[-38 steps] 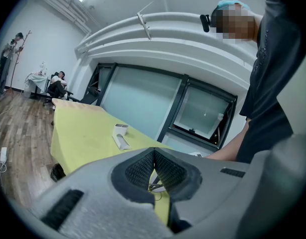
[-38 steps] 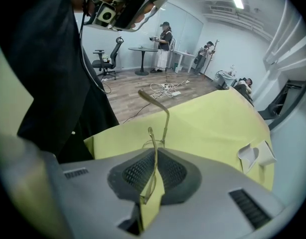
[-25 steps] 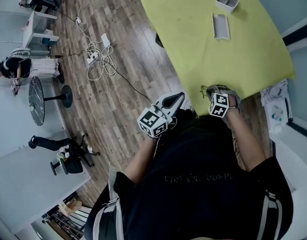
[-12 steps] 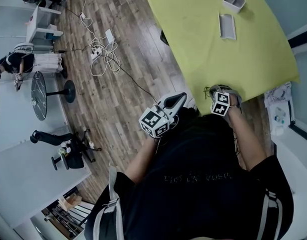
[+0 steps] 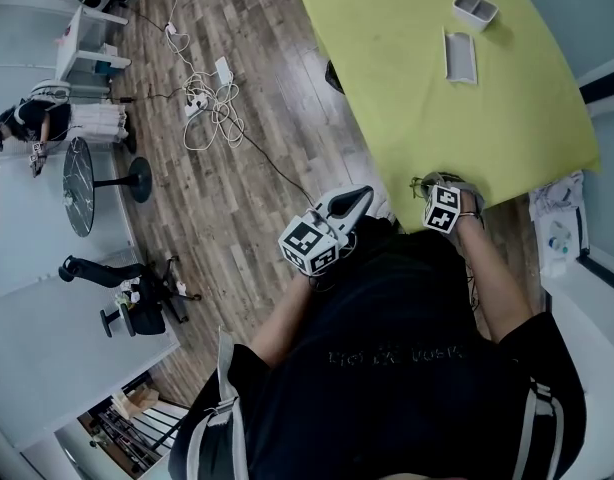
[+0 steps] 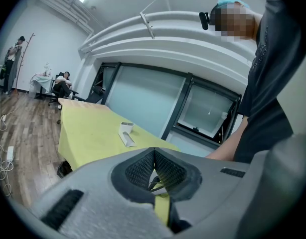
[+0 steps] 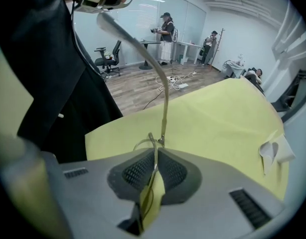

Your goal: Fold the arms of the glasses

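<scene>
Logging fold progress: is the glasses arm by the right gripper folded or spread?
Spread: the arm juts away from the glasses clamped in the right gripper.

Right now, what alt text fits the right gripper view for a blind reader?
The right gripper is shut on the thin wire frame of the glasses, one arm sticking up toward the upper left. Behind lies a yellow-green table; the person's dark shirt fills the left.
</scene>
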A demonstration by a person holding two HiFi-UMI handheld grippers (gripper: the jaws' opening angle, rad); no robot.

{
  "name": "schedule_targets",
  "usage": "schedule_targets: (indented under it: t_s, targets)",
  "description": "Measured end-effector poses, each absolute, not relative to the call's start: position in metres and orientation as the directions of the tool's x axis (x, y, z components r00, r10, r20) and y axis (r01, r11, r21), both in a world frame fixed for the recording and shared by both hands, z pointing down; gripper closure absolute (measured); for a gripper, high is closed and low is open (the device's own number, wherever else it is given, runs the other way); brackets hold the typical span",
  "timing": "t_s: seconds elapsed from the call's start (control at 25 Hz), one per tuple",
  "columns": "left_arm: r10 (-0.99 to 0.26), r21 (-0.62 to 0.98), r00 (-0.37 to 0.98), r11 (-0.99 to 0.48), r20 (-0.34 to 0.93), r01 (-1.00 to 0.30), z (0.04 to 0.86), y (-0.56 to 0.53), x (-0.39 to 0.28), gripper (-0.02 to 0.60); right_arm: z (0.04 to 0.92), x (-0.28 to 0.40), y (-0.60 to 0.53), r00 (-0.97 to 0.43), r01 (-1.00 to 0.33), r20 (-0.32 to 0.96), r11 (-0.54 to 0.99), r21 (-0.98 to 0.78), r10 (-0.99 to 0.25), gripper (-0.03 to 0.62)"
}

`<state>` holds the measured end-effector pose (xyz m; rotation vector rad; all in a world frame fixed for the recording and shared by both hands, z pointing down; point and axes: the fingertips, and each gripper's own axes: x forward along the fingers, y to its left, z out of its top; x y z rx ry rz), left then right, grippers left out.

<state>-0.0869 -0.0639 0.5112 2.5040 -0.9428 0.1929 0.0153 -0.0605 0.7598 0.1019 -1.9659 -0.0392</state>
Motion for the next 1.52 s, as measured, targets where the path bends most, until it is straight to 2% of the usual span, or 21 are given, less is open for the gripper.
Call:
schedule_targets:
  t_s: [0.56,1.12,1.52]
  targets:
    - [-0.596,0.381,0.762,-0.663,0.253,-0.644,0.511,-0.066,-0.085,0.563,0.721,0.018,-0.066,-0.488,-0.23,0.859,0.972,0.046,-0.156,0.56]
    - [-0.588,0.39,0.778,-0.678,0.221,-0.623,0.515,-0.076,-0.086,0.563,0.672,0.014,-0.049,-0.525,-0.246,0.825,0.965,0.089,-0.21,0.56]
    - [-0.579,0.398,0.788,-0.685,0.212,-0.61,0.514,-0.076,-0.083,0.563,0.645,0.009,-0.041,-0.578,-0.293,0.788,0.955,0.042,-0.212,0.56]
